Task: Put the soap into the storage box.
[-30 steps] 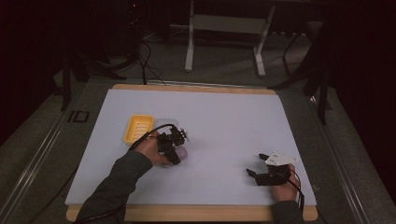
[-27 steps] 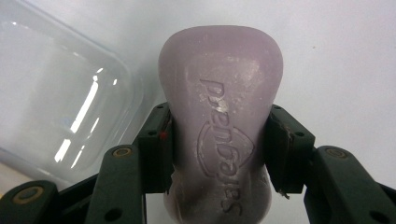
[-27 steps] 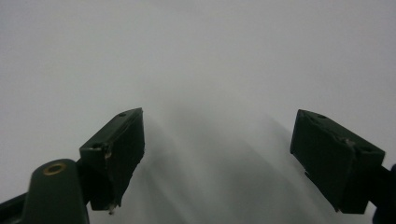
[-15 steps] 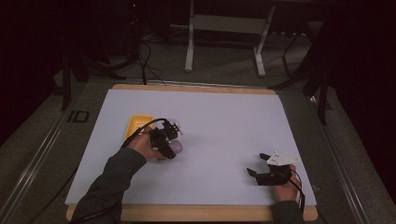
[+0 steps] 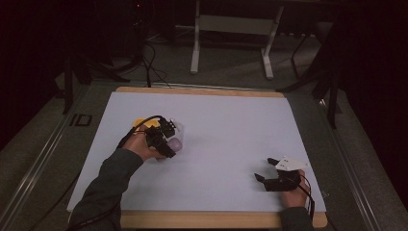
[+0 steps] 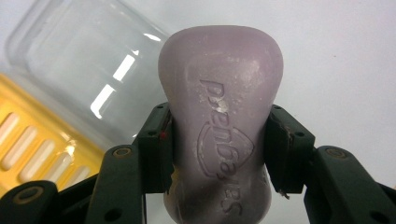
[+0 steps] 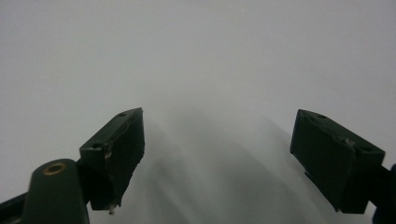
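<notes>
While gripped, soap bar [image 6: 219,121] lengthwise, seemingly level.

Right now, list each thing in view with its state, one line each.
Pale purple bar of soap: clamped at its waist, off the table.
Clear plastic soap-box lid: off the yellow tray, lying beside it.
Yellow slotted soap tray: uncovered, nothing in it.
Left tool: shut on the soap.
Right tool: open, nothing between its jaws, low over the white table.
</notes>
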A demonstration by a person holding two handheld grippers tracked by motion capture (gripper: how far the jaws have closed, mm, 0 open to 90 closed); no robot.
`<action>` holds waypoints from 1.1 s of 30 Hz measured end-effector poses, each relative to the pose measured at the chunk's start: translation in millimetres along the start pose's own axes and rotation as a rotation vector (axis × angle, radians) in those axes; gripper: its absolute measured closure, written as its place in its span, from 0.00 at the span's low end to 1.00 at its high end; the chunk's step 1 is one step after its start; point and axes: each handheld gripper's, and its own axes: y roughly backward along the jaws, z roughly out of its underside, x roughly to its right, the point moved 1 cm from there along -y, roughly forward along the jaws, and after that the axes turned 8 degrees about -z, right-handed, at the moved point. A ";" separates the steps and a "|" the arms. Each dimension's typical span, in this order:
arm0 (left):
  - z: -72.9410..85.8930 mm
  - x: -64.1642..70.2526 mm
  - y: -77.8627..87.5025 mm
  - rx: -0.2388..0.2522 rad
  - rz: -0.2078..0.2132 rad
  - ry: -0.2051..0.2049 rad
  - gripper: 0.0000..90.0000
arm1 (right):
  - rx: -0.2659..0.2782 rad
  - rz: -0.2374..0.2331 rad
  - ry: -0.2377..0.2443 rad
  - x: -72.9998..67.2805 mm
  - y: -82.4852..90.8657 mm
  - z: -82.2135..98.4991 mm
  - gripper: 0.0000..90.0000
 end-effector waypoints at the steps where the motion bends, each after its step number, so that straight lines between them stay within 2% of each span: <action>1: 0.5 -1.1 1.0 0.006 -0.004 0.010 0.55 | 0.001 0.000 0.000 0.0 0.0 0.0 0.19; 12: 6.5 -13.8 4.3 -0.008 -0.009 0.036 0.55 | -0.001 0.001 0.005 0.0 -0.3 0.0 0.19; 25: 7.2 -23.5 8.7 0.001 -0.032 0.049 0.55 | -0.002 0.002 0.006 -0.1 -0.4 -0.1 0.19; 33: 9.5 -34.3 11.3 0.004 -0.038 0.076 0.55 | -0.005 0.003 0.005 -0.3 -0.6 -0.1 0.19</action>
